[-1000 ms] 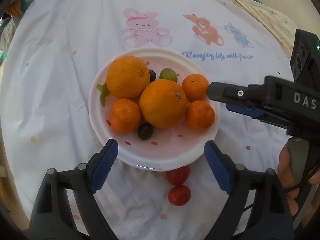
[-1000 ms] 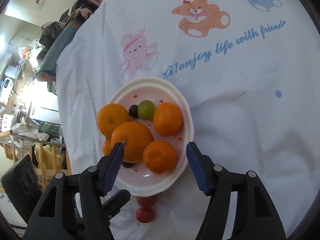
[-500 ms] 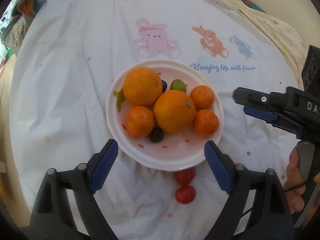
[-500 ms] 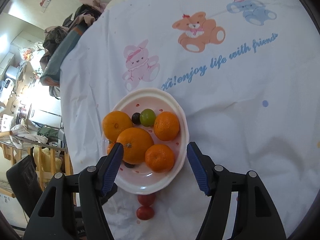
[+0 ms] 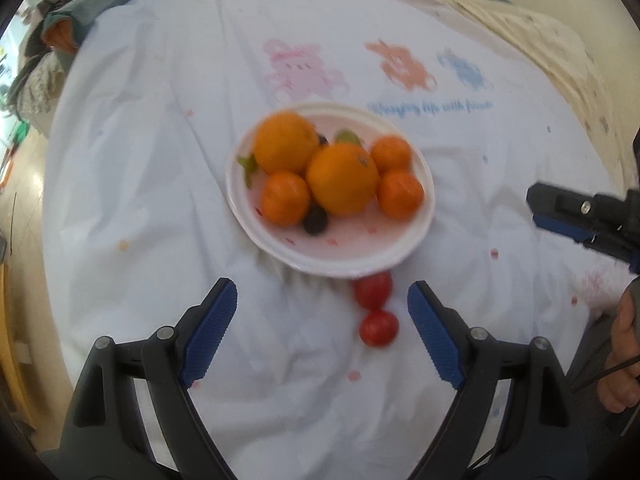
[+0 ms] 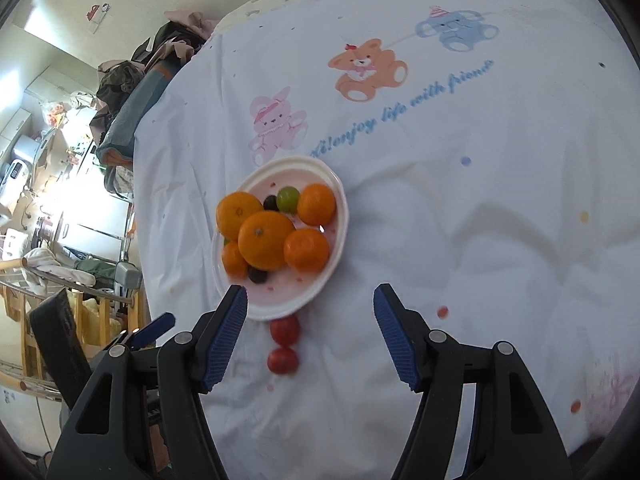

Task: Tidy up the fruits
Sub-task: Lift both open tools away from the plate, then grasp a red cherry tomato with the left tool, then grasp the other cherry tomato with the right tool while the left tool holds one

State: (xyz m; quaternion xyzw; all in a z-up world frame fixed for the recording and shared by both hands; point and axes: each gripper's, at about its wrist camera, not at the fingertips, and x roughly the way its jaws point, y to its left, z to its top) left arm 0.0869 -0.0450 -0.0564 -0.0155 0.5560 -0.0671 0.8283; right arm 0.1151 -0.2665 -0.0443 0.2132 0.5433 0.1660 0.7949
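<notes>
A white plate (image 5: 400, 256) (image 6: 280, 304) on the white cloth holds two big oranges (image 5: 343, 181) (image 6: 266, 240), three small mandarins (image 5: 401, 194) (image 6: 306, 249), two dark grapes (image 5: 315, 220) and a green grape (image 6: 288, 198). Two cherry tomatoes (image 5: 378, 327) (image 6: 283, 360) lie on the cloth just in front of the plate. My left gripper (image 5: 322, 299) hangs above the cloth short of the plate, its jaws closing with nothing between them. My right gripper (image 6: 310, 300) is open and empty over the plate's near edge; its finger (image 5: 568, 208) shows at the right of the left wrist view.
The cloth (image 6: 460, 208) has printed cartoon animals and blue lettering beyond the plate. A hand (image 5: 624, 364) holds the right gripper's handle. Left of the table lie piled clothes (image 6: 132, 80), a wooden rack (image 6: 24, 320) and kitchen clutter.
Both grippers have pulled back and up from the plate, which now looks smaller and farther. The right gripper's finger has drawn away to the right in the left wrist view.
</notes>
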